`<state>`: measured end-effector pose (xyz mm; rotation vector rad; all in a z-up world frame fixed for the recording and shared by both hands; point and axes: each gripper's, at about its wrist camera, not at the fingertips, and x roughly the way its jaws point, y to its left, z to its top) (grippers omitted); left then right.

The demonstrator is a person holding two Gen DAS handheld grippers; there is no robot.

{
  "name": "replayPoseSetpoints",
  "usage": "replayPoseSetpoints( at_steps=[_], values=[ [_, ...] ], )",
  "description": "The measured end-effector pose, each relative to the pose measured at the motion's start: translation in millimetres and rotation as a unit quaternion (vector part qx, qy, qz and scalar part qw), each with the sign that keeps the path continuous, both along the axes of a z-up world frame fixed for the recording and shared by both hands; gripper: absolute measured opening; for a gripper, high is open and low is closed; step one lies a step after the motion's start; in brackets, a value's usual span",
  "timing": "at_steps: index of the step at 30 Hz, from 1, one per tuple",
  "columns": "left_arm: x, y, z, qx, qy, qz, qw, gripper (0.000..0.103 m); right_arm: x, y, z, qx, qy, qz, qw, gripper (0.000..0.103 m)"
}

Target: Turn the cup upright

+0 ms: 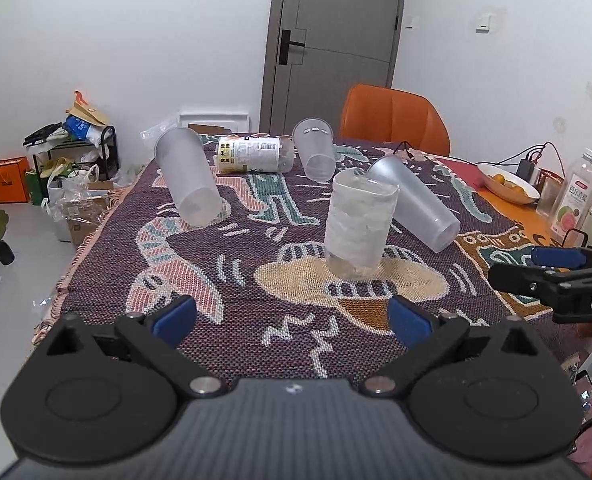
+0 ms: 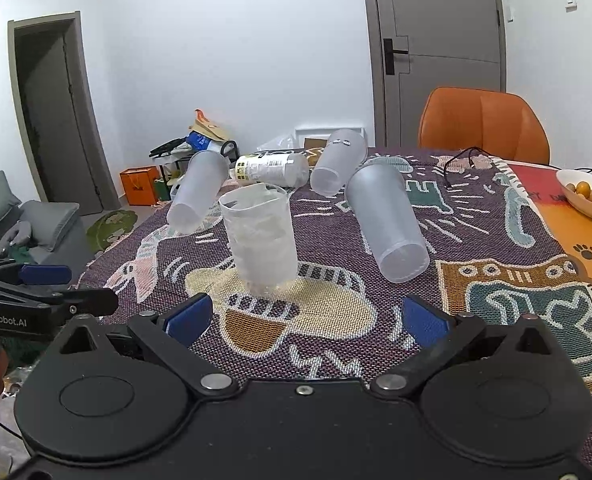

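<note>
A clear ribbed cup (image 1: 358,226) stands upright on the patterned cloth, also in the right wrist view (image 2: 261,238). Three frosted plastic cups lie on their sides around it: one at the left (image 1: 188,178) (image 2: 198,192), one at the back (image 1: 315,154) (image 2: 338,162), one at the right (image 1: 414,204) (image 2: 388,222). My left gripper (image 1: 292,320) is open and empty, a little short of the upright cup. My right gripper (image 2: 304,320) is open and empty, also just short of it. The right gripper shows at the right edge of the left wrist view (image 1: 556,276).
A labelled plastic bottle (image 1: 252,155) lies on its side at the back. A bowl of oranges (image 1: 506,186), a drink bottle (image 1: 578,196) and cables sit at the right. An orange chair (image 1: 394,120) stands behind the table. Clutter fills the floor at the left.
</note>
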<state>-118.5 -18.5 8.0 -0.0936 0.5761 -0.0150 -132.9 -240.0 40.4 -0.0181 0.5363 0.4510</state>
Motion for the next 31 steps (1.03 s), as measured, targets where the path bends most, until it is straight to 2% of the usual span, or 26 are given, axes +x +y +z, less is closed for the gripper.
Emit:
replayPoseSetpoints(
  at_steps=[3,12,16,31],
  values=[
    [-4,-1,2,0.002,-0.005,-0.002,1.0,0.101,-1,2,0,-0.005,0.001,-0.001,1.0,0.103],
    [-4,-5,-3,0.004,0.017,-0.006,0.9998,0.101,1,4,-7,-0.018,0.017,-0.017,1.0,0.103],
    [-8,-8,-2,0.016,0.013,-0.007,0.9998,0.101,0,4,-6,-0.022,0.016,-0.025,0.999,0.103],
    [-21,-10,10,0.019,-0.013,-0.014,0.9996,0.101,-9,4,5,-0.022,0.001,-0.024,0.999,0.103]
  ],
)
